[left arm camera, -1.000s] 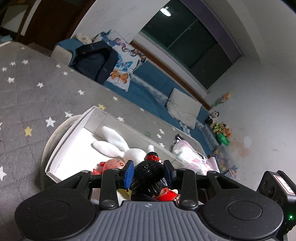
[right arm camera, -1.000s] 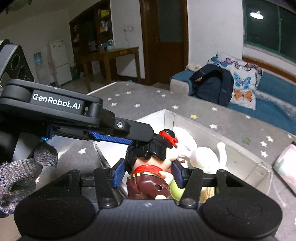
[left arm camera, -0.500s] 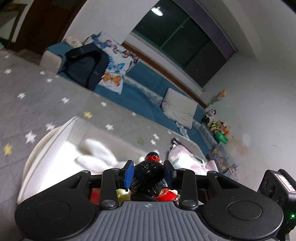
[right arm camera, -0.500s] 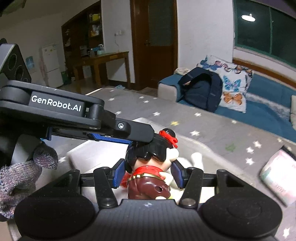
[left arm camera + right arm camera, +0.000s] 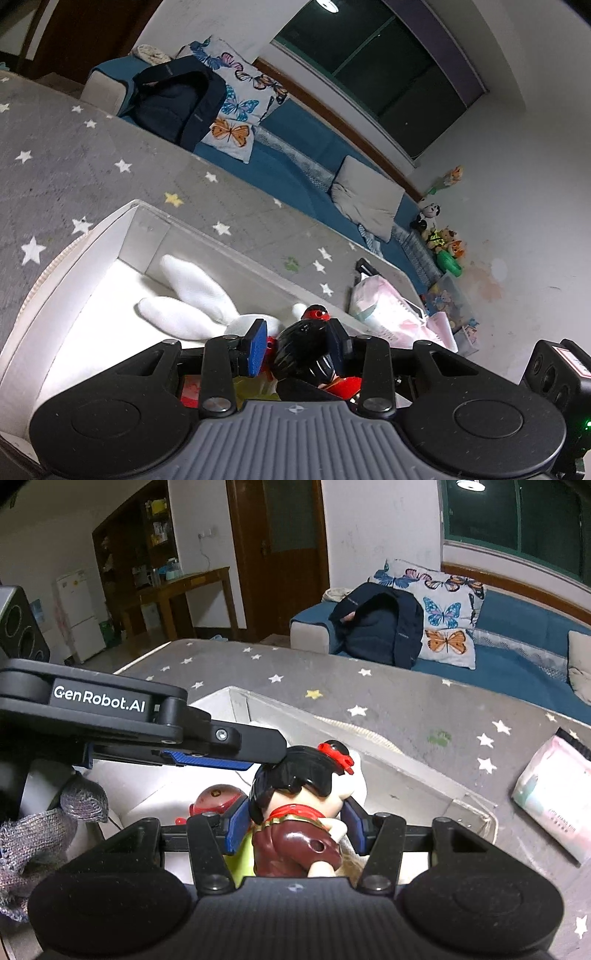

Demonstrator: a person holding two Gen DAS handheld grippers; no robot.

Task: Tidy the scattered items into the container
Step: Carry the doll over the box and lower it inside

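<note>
A doll with black hair, a red bow and a brown-red outfit (image 5: 295, 812) is held over the white box (image 5: 406, 775). My right gripper (image 5: 293, 821) is shut on its body. My left gripper (image 5: 297, 345) has its jaws slightly apart around the doll's head (image 5: 306, 350); in the right wrist view its finger (image 5: 207, 757) lies against the hair. Inside the box (image 5: 110, 236) lie a white plush rabbit (image 5: 192, 295), a red round toy (image 5: 218, 797) and a yellow-green item (image 5: 240, 860).
The box stands on a grey star-patterned mat (image 5: 55, 155). A pink-white packet (image 5: 554, 801) lies on the mat right of the box. A blue sofa with a dark backpack (image 5: 380, 627) and butterfly pillows stands behind. Toys line the far wall (image 5: 443, 243).
Both grippers with the doll have lowered towards the box. The left jaws have opened slightly around the doll's head; the right stays shut on it.
</note>
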